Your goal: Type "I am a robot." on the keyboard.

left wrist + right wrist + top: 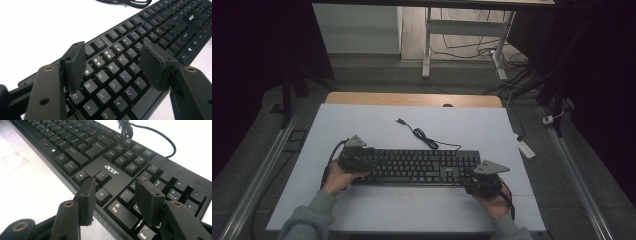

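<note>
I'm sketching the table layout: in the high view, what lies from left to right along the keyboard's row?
Left gripper with its grey three-cornered plate, jaws open over the letter keys → flat black plastic keyboard → right gripper, jaws open over the arrow and number keys.

A: So how many things were on that white table [362, 210]?

B: Not much, honestly. There was one black keyboard [417, 166], and one cable [422, 135] ran off it with a single USB plug [399, 121] at the end.

A: And the grippers?

B: Two: a left gripper [113, 62] and a right gripper [113, 195], each with two black jaws, so four jaws total. Two grey three-cornered plates too, one on top of each.

A: Hands?

B: Two, one per gripper. On the keyboard I counted one acer logo [111, 169].
</note>
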`<state>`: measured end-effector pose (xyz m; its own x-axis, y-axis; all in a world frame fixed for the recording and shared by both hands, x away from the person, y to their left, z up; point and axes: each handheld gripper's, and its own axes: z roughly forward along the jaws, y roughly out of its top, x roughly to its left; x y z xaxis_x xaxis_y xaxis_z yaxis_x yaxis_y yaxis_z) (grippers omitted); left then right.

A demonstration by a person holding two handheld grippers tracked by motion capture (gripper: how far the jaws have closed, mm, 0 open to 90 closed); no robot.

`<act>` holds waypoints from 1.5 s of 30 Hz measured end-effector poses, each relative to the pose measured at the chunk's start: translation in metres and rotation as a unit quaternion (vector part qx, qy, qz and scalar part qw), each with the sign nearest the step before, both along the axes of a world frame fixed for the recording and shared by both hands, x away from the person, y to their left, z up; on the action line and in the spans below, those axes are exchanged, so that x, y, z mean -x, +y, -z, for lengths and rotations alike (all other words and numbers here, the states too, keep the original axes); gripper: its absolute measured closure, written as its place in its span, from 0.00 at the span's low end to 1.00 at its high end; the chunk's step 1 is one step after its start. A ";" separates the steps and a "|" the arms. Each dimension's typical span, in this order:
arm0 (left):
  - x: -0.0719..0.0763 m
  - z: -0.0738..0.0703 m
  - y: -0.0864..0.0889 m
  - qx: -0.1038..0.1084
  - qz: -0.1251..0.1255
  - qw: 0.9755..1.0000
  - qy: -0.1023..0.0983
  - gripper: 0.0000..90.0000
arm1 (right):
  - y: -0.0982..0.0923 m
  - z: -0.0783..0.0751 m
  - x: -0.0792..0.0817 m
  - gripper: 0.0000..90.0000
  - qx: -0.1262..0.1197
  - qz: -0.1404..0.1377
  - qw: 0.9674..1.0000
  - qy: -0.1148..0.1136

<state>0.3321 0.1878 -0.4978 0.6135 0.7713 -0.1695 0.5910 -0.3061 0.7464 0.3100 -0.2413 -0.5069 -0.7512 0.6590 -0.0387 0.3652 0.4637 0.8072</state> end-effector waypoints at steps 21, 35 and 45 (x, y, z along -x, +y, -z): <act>0.000 0.001 -0.002 -0.011 0.009 1.000 0.001 0.40 | 0.014 -0.011 -0.003 0.57 -0.021 -0.011 1.000 -0.012; 0.001 0.002 -0.004 -0.018 0.016 1.000 0.001 0.39 | 0.040 -0.025 -0.011 0.70 -0.043 -0.046 0.998 -0.021; 0.001 0.002 -0.005 -0.023 0.019 1.000 0.001 0.38 | 0.061 -0.031 -0.018 0.99 -0.042 -0.081 0.996 -0.006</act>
